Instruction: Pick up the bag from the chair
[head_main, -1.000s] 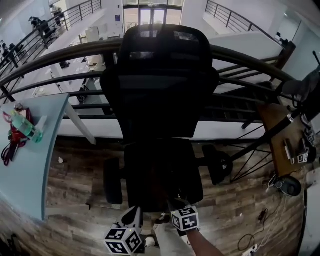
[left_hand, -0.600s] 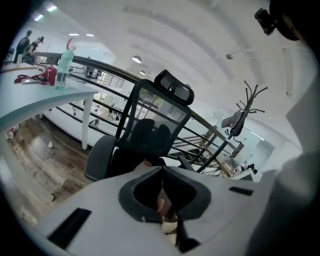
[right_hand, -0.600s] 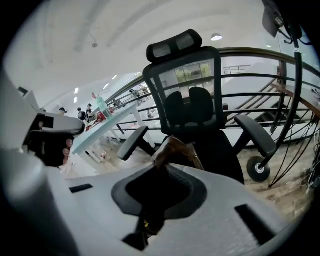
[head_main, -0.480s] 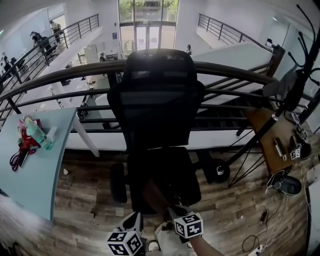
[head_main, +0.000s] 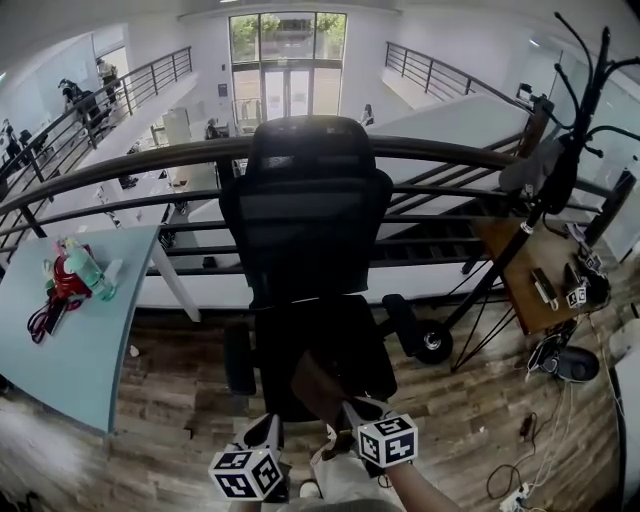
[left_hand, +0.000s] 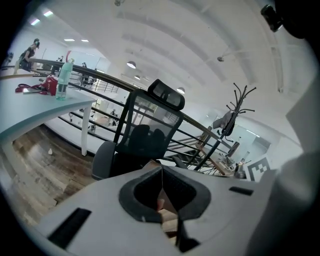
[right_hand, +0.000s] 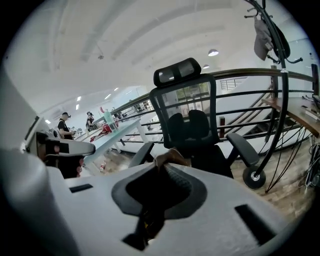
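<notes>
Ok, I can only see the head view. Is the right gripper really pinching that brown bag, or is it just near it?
Observer: Pinching. In the right gripper view, the right gripper has its jaws shut on the top edge of the brown bag.
Operator: And the left one?
Observer: The left gripper view shows the left gripper with its jaws together. A bit of brown sits at their tips, but I can't tell if it's caught.
Operator: Is that bottle on the table lying down?
Observer: No. Seen from the left gripper view, the bottle stands upright on the table, beside a red thing.
</notes>
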